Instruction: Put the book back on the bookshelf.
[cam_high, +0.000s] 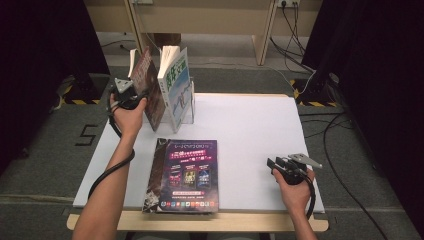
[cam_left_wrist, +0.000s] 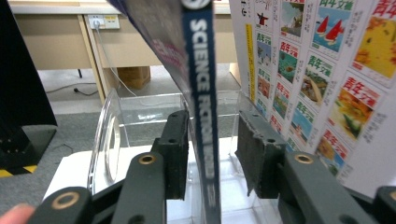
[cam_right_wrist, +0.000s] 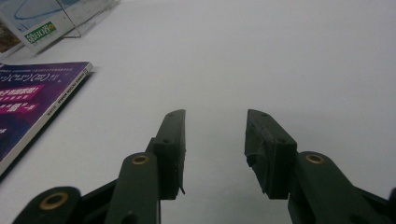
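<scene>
Magazine (cam_high: 183, 175) flat on table, two magazines (cam_high: 165, 87) in clear stand (cam_left_wrist: 112, 135)

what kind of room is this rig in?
Probably a lab or recording booth, not a home: black curtains flank a white table, loose cables run over grey carpet, hazard tape marks stand bases, and magazines fill a clear rack.

Thin dark-covered magazine (cam_left_wrist: 201, 93) with a blue spine lettered "SCIENCE FICTION WORLD": standing on edge, tilted, in the clear acrylic rack (cam_left_wrist: 109, 135), beside a white-covered book (cam_high: 176, 87).
</scene>
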